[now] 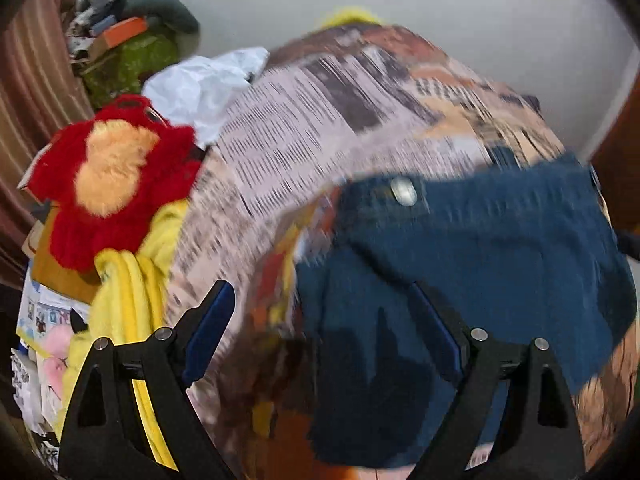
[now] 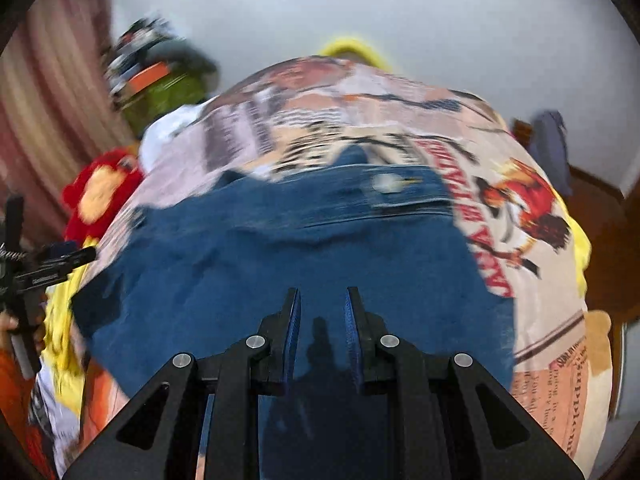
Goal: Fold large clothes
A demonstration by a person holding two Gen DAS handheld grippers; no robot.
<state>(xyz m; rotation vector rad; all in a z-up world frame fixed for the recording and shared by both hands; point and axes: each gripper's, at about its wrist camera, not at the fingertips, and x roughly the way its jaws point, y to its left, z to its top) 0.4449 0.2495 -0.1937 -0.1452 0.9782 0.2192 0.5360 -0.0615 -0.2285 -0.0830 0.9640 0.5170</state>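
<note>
Red plush toy (image 1: 108,176) and clutter crowding left; open printed bedspread (image 1: 288,136) beyond.

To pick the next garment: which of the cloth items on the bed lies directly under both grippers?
The blue denim garment, with a metal button at its waistband. The white cloth and yellow fabric lie off toward the left edge.
</note>
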